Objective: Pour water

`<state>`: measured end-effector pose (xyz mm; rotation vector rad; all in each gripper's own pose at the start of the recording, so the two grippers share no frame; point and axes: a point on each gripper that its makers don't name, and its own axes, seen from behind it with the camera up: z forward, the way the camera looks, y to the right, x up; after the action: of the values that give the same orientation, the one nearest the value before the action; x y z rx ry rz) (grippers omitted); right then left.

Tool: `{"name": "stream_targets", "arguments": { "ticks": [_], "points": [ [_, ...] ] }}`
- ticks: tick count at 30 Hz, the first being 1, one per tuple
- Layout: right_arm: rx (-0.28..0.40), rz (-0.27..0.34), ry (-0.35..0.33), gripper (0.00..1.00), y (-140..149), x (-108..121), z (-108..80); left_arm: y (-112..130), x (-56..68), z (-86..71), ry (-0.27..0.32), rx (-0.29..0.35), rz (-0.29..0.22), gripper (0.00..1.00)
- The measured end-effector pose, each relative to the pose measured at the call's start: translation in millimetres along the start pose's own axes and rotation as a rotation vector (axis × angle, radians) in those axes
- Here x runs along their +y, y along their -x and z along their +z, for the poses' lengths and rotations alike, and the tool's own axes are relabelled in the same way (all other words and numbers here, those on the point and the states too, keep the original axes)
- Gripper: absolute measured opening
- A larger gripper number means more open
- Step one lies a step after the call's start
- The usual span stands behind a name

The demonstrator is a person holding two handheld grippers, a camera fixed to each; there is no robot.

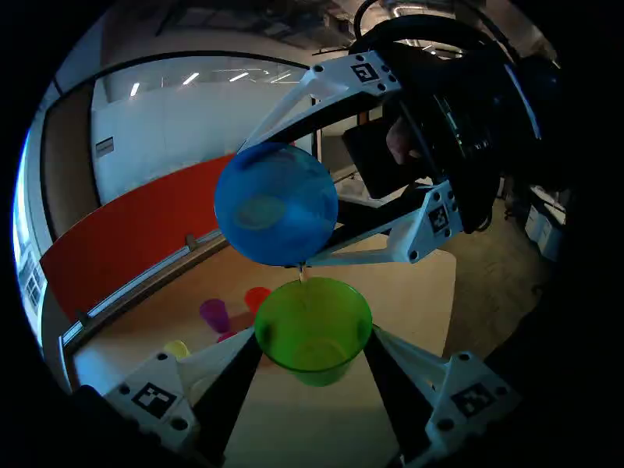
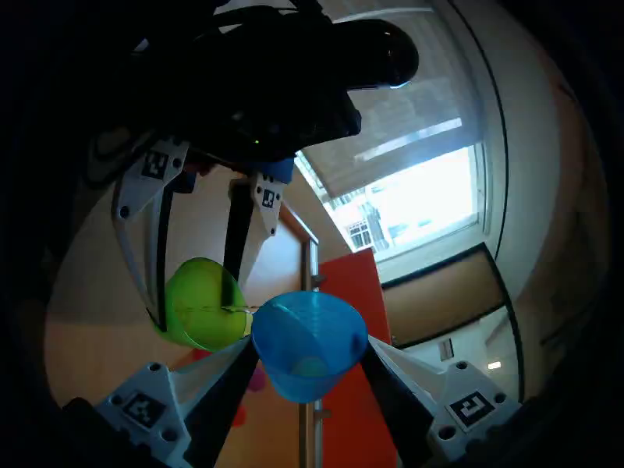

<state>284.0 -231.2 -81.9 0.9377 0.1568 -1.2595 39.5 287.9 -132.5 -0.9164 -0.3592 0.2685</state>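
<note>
My left gripper is shut on a green cup, held upright over the table. Above it the right gripper holds a blue cup tipped on its side, mouth towards my camera, and a thin stream of water falls from its rim into the green cup. In the right gripper view, my right gripper is shut on the blue cup, with a little water left in its bottom. Its rim touches the green cup, which the left gripper holds.
Small cups stand on the wooden table behind: a purple one, a red one and a yellow one. A red wall panel runs along the table's far side. A bright window is in the right gripper view.
</note>
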Motion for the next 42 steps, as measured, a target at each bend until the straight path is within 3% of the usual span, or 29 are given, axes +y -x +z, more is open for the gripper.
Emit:
{"name": "stream_targets", "arguments": {
  "ticks": [42],
  "points": [
    [-0.004,-0.097,0.005,0.91,5.4,6.9,4.4,2.6,0.9,5.0,0.007,-0.021,0.020,0.86]
  ]
}}
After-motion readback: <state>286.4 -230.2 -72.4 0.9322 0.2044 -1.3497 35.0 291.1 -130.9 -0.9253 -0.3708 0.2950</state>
